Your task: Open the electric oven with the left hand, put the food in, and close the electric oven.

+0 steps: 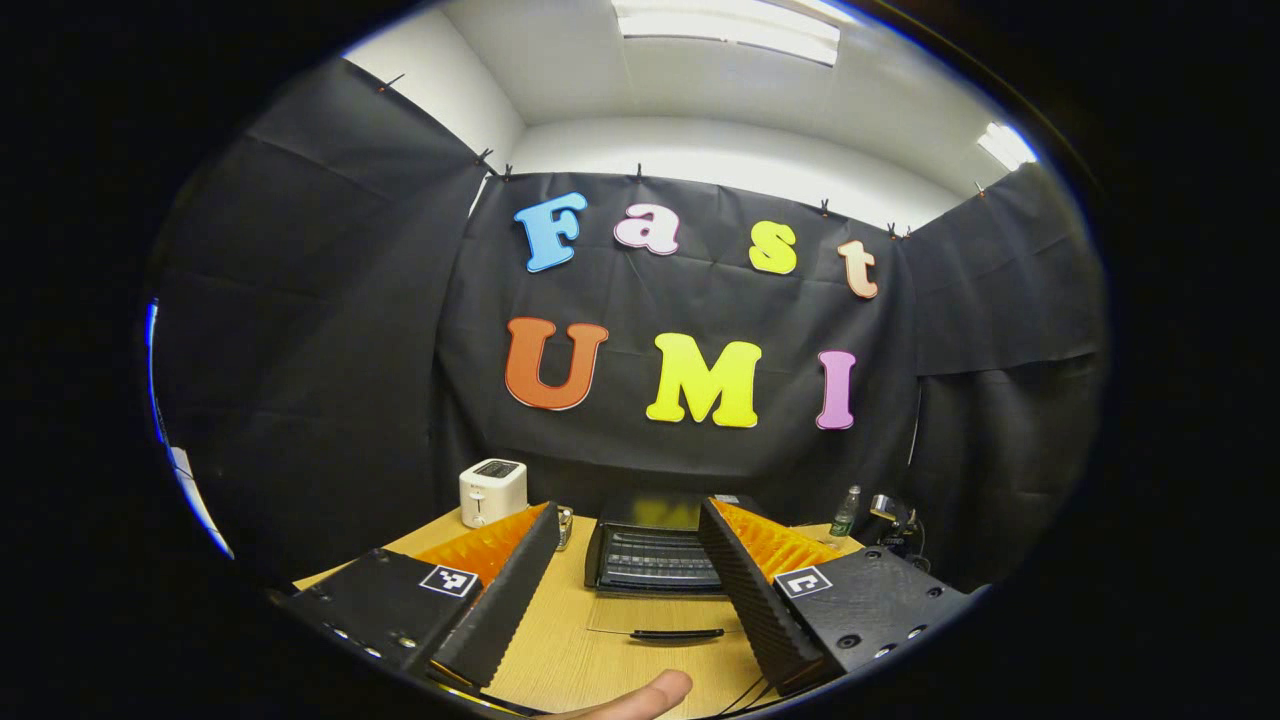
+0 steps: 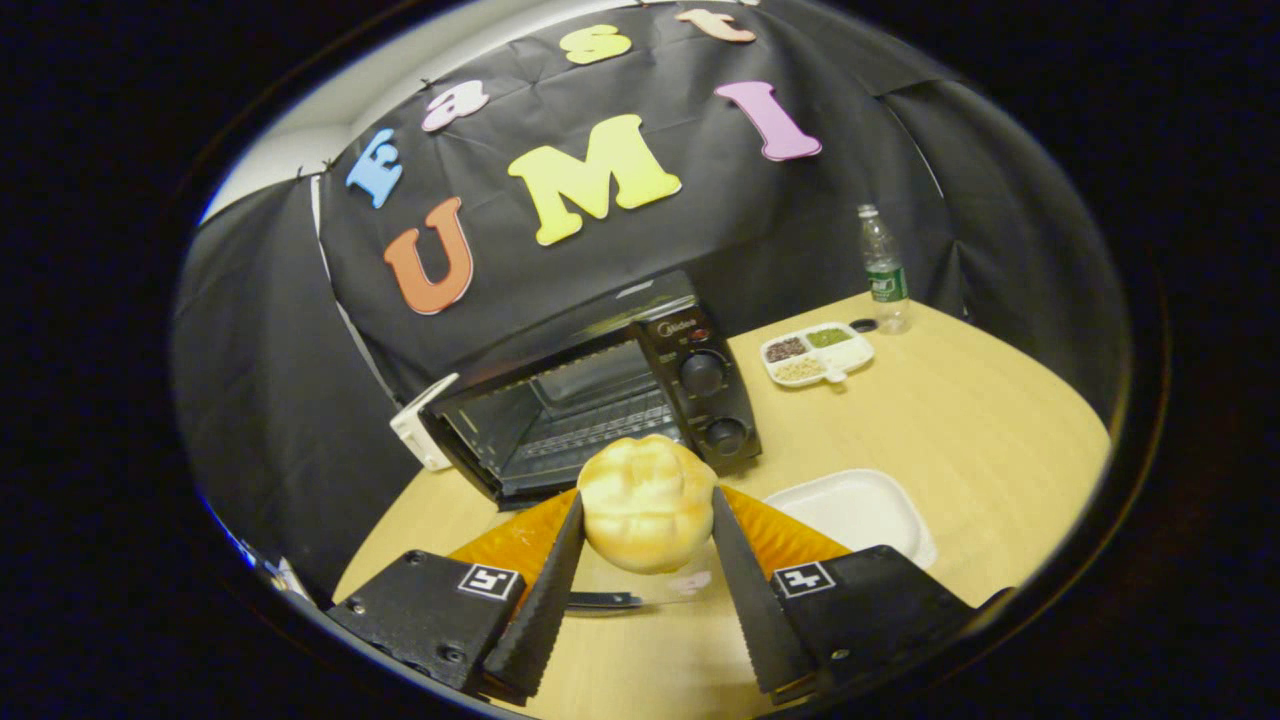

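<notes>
Two grippers face the open electric oven (image 2: pixel 590 400): the right gripper (image 2: pixel 648 545) apparently clamps a bun (image 2: pixel 645 500) before its lowered door, the left gripper (image 1: pixel 628 570) gapes empty, and a loose pinch could drop the bun short.

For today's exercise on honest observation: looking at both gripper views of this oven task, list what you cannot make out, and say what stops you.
- Oven interior: in the right gripper view the bun held by the right gripper hides its lower front.
- Divided dish: contents too small to name.
- Oven's control side: in the left gripper view a finger of the left gripper hides it.
- White plate: partly behind the right gripper.
</notes>
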